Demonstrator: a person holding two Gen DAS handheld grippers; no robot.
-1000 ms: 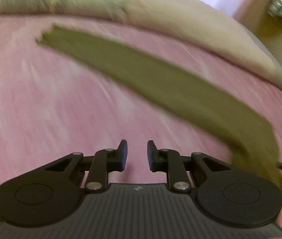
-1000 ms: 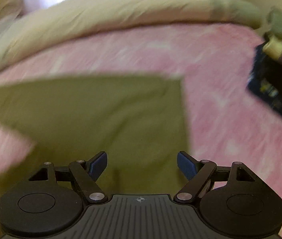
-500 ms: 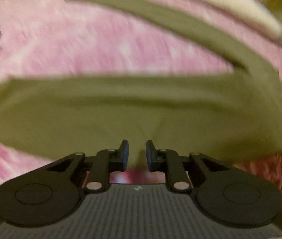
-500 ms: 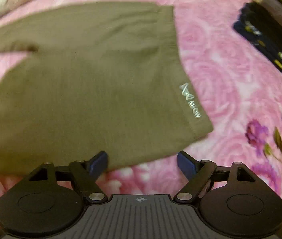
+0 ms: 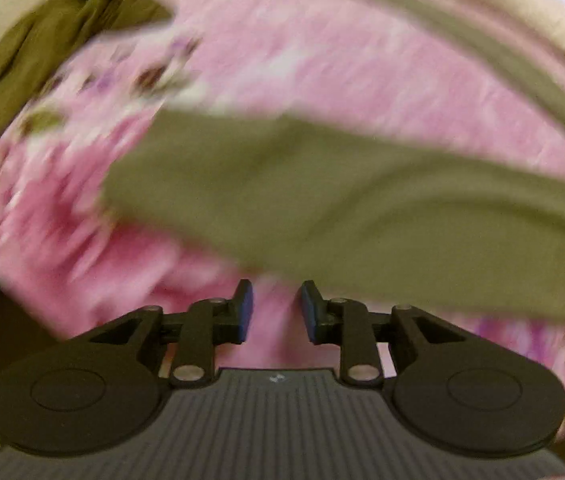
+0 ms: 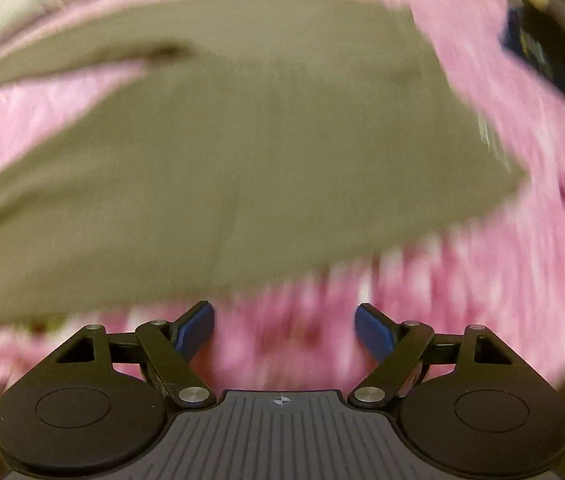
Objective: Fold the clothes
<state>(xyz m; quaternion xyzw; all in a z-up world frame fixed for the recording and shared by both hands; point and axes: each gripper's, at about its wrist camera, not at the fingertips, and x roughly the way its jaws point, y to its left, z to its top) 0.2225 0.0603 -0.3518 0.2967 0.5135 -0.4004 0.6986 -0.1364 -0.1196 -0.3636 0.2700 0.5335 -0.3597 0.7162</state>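
An olive-green garment (image 6: 262, 152) lies spread flat on a pink floral bedspread (image 6: 482, 280). In the right wrist view it fills the middle and far part of the scene, its near hem running just beyond the fingertips, and a pale printed mark sits by its right edge, too blurred to read. In the left wrist view the same garment (image 5: 362, 208) stretches from the centre off to the right, with a narrow strip of it curving along the far right.

The left gripper (image 5: 274, 308) points steeply down at bare bedspread (image 5: 302, 60) just near of the cloth's hem; its jaws have just been opening a little and stand narrowly apart with nothing between them. The right gripper (image 6: 284, 330) hangs with its jaws wide apart, also empty, over pink fabric just short of the hem.

Far left in the left wrist view lies another crumpled olive cloth (image 5: 42, 48), possibly a second garment. A dark blue patterned item (image 6: 554, 68) lies at the far right in the right wrist view. A cream blanket (image 5: 522, 12) borders the far edge.
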